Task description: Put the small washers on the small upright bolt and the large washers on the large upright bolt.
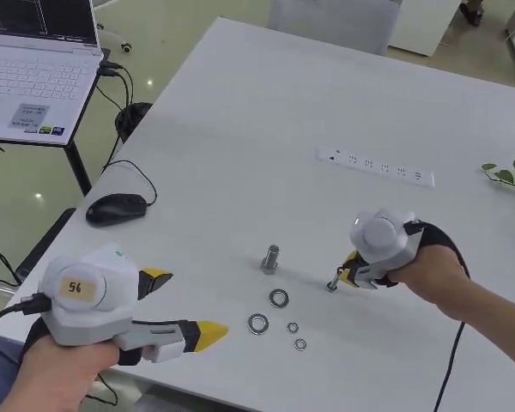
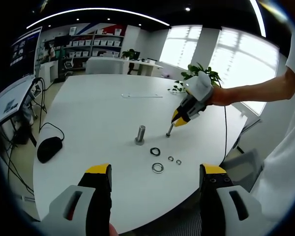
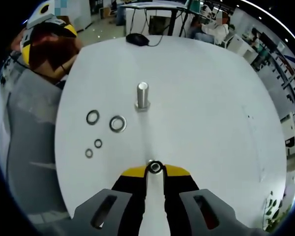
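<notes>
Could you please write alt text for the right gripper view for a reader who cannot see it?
The right gripper is closed on the small upright bolt on a white table. Beyond stands the large upright bolt, with two large washers and two small washers lying flat to its left.

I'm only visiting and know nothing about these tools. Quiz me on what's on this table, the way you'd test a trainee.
1. True or false: the large bolt already carries a washer.
2. How many washers lie loose on the table?
3. The right gripper has its jaws closed on: A the small bolt; B a washer; C nothing.

Key: 1 false, the large bolt is bare; 2 four, two large and two small; 3 A.
</notes>
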The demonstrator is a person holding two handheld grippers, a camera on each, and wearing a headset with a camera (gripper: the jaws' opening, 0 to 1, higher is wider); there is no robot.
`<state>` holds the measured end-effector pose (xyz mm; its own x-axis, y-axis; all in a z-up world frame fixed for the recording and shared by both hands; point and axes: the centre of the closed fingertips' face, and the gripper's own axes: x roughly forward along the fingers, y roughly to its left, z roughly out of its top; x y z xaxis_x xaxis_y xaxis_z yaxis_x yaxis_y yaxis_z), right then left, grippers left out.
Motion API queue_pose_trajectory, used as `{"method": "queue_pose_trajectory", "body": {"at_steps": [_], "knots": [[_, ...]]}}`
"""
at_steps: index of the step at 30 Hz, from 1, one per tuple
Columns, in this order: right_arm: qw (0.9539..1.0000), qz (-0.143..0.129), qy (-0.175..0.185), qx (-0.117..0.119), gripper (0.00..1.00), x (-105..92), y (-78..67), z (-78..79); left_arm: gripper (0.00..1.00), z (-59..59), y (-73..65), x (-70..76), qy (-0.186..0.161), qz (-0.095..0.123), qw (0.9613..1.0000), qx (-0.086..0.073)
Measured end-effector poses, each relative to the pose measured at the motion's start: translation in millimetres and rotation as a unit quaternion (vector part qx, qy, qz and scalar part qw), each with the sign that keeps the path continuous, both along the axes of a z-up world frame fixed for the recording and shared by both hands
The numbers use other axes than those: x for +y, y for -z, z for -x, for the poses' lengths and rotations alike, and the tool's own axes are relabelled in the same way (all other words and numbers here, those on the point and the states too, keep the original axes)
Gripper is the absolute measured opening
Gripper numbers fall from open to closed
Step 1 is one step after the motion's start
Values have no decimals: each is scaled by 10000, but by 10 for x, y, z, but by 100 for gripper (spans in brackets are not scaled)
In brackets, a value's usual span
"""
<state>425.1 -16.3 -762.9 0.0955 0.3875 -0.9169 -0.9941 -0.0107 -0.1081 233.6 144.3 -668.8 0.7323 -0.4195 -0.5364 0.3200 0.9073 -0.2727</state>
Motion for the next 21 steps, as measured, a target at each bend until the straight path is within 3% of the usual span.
{"method": "queue_pose_trajectory", "body": {"at_steps": [21], "knots": [[10000,71,4,44,14,1,29,2,72,-11,24,16,-12,5,10000,24]]}}
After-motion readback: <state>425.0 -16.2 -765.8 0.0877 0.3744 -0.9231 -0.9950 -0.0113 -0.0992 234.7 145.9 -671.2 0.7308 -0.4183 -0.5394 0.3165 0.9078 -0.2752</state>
